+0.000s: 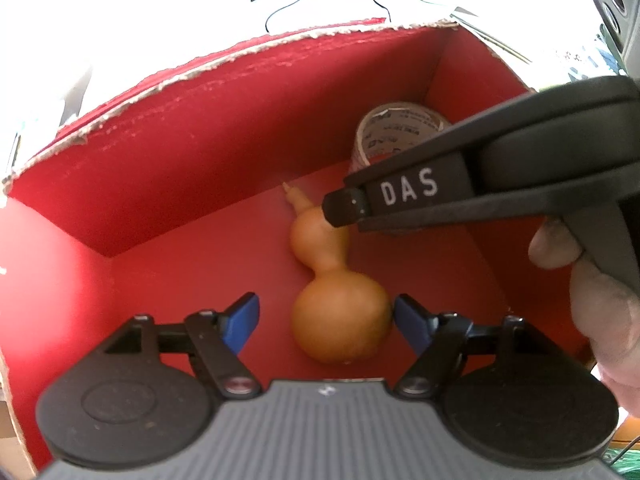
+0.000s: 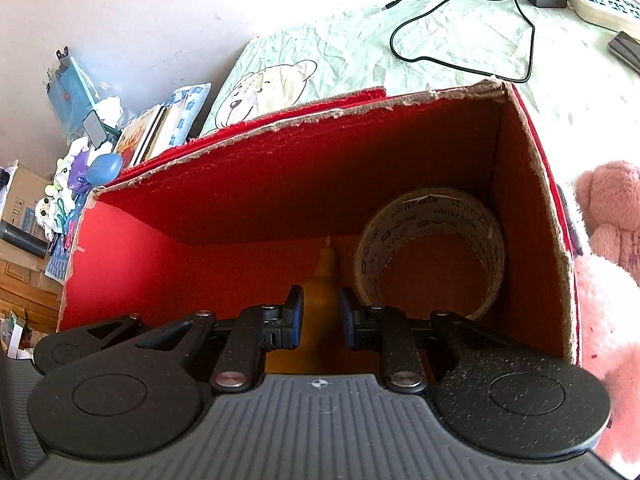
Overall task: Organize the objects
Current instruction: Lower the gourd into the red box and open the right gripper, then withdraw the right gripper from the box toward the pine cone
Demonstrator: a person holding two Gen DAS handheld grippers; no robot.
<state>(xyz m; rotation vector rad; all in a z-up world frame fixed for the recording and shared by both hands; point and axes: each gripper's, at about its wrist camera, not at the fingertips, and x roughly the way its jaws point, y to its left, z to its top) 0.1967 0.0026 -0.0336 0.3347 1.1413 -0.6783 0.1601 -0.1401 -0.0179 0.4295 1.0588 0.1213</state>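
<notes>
My left gripper [image 1: 326, 320] stands open around the gourd [image 1: 340, 320], now lying in the red box [image 1: 240, 128]. My right gripper [image 2: 320, 316] is narrowly parted over its neck, gripping nothing. Next I judge both should lift clear.

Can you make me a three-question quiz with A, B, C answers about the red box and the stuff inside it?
1. Where is the tape roll?
A. far right corner of the box
B. outside on the cloth
C. on top of the gourd

2. What colour is the inside of the box?
A. green
B. red
C. blue

3. How is the left hand-held gripper?
A. squeezing the tape
B. shut tight on nothing
C. open around the gourd

Answers: 1 A, the roll sits against the far right walls. 2 B, every inner wall is red. 3 C, the left blue pad stands clear of the gourd.
</notes>
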